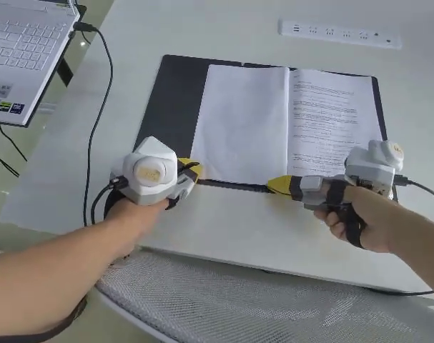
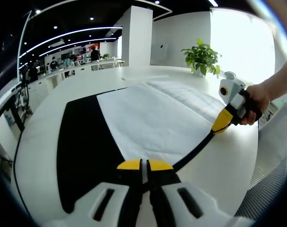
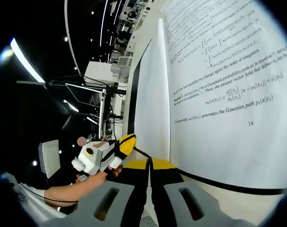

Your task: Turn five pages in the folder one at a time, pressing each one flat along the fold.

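Far to the left of the left gripper (image 1: 189, 168), at the desk (image 1: 224, 229) corner: a laptop (image 1: 23, 50), with a cable (image 1: 102, 93) running down toward the near edge. Pressed together and holding nothing, the left fingers (image 2: 132, 165), tips just at the near edge of the open folder (image 1: 175, 100), by the bottom left corner of the blank page (image 1: 242, 125), itself flat. Ahead of and between the two pairs of fingers, nearer the right pair: the fold (image 1: 287, 121). Lying low and pointing leftward along the folder's near edge, the right gripper (image 1: 279, 184). Likewise pressed together and empty, the right fingers (image 3: 164, 164), tips just below the fold's near end. Ahead and to the right of them, the printed page (image 1: 331, 114), flat, nothing lifted. Beyond it, well ahead of the right fingers, a power strip (image 1: 338, 33).

Judged as a pause between turns: nothing pinched, no sheet in the air, no contact along the fold. Count of pages already turned: cannot tell. Next move, likely: spread the right fingers, reach to the printed page's outer lower corner to their right, pinch one sheet alone, carry it over the fold leftward, then press along the fold with closed tips.
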